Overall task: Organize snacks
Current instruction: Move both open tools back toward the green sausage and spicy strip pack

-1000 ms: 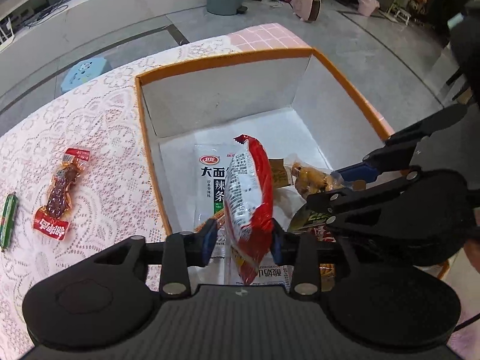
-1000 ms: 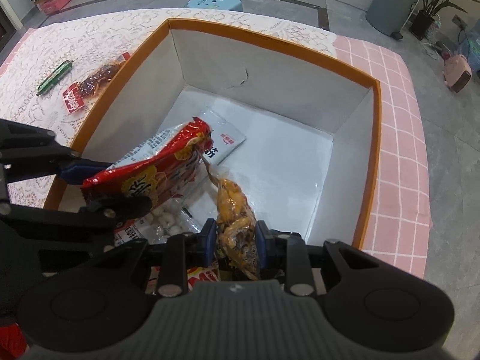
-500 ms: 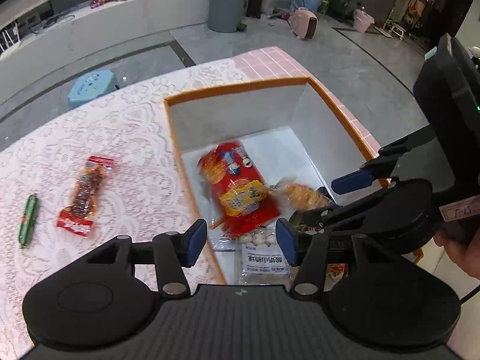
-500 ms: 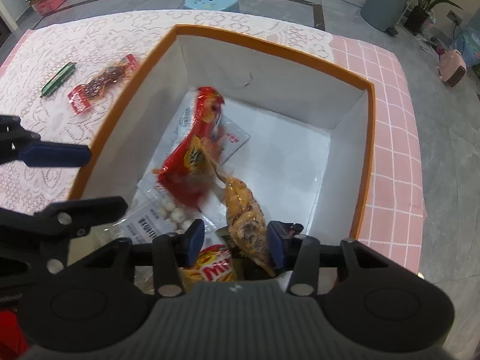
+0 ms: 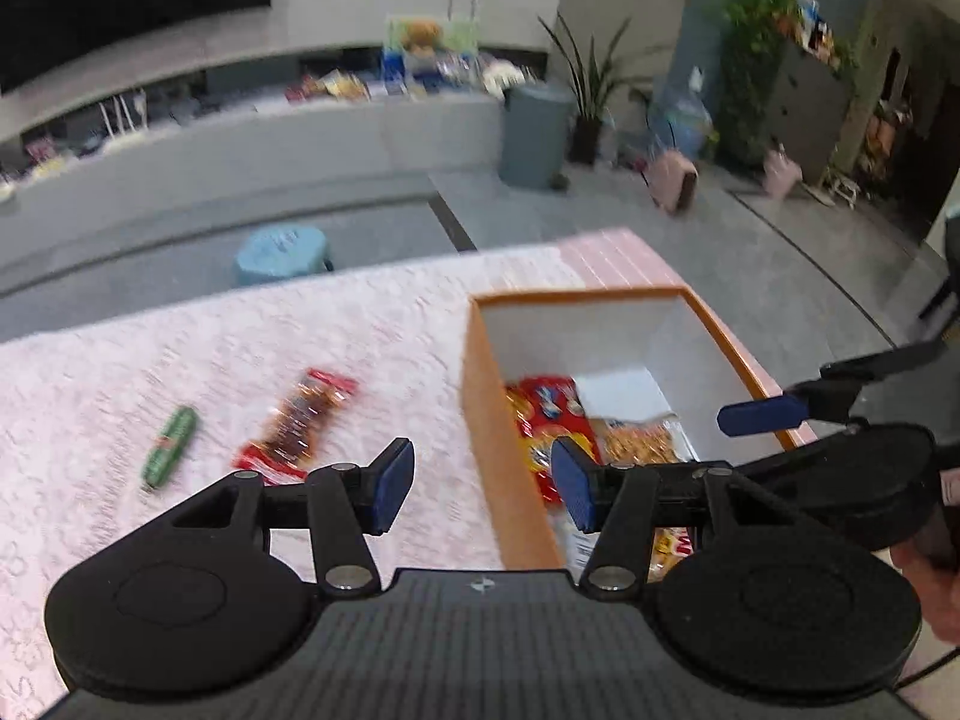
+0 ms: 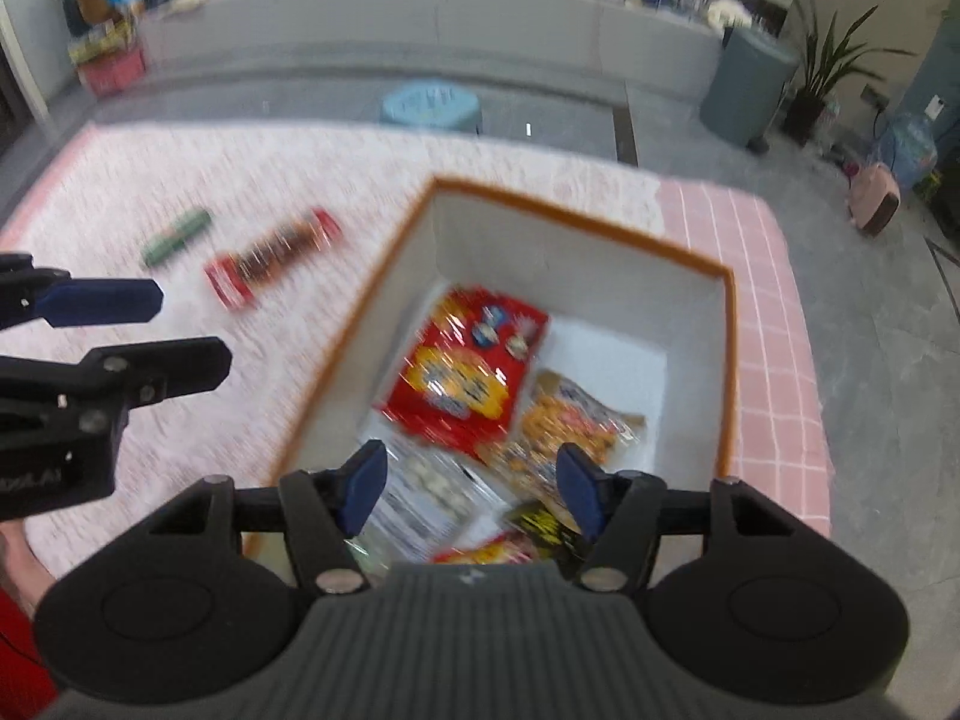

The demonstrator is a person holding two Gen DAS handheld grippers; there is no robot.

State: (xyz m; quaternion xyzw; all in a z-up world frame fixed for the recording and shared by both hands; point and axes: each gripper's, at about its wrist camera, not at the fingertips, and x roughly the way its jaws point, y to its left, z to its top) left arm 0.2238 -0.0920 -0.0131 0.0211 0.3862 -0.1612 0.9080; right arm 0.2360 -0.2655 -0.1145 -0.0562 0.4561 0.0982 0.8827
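Both tools hang above the near end of the box [image 6: 729, 360], jaws spread wide and holding nothing: the right gripper [image 6: 468, 489] over the packets, the left gripper [image 5: 480, 483] astride the box's orange left wall, likely freed to collect more. Inside lie the red snack bag [image 6: 474, 360] and the yellow packet [image 6: 570, 426], flat on other wrappers. Farther out on the lace-covered surface [image 5: 210, 348], well apart from the box, the red-ended meat snack [image 5: 300, 426] and the green stick [image 5: 168, 447] are probably next.
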